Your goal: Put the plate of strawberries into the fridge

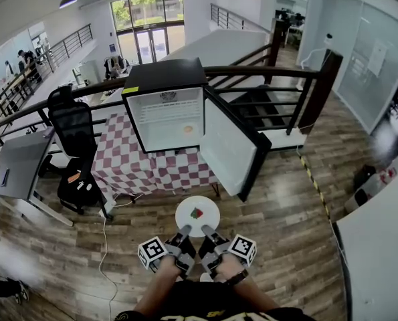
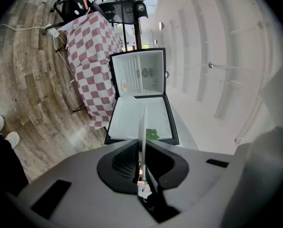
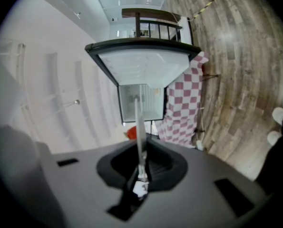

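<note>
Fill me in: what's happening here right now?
A person holds a white plate of strawberries out in front, its near rim clamped in both the left gripper and the right gripper. They face a small fridge on a table with a checkered cloth; its door hangs open. The plate is not yet inside.
</note>
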Demonstrator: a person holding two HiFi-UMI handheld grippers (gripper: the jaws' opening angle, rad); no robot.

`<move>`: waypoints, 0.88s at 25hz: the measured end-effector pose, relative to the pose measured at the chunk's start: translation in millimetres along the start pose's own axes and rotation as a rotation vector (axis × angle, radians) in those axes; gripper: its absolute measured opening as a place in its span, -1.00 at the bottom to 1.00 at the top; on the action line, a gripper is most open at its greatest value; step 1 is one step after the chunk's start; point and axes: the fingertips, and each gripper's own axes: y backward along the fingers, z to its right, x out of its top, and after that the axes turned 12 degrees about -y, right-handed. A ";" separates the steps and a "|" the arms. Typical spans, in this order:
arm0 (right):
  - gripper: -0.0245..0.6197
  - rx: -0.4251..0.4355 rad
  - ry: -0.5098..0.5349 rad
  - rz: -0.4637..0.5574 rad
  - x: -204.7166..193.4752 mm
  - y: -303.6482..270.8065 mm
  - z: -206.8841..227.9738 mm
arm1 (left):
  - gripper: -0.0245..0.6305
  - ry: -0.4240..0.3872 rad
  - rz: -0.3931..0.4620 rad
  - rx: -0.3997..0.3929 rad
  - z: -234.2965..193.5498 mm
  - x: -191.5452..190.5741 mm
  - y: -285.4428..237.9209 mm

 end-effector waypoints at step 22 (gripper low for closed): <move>-0.79 -0.050 -0.056 0.061 57.4 -102.6 6.1 | -0.79 0.076 -0.057 0.027 -47.3 72.6 -76.6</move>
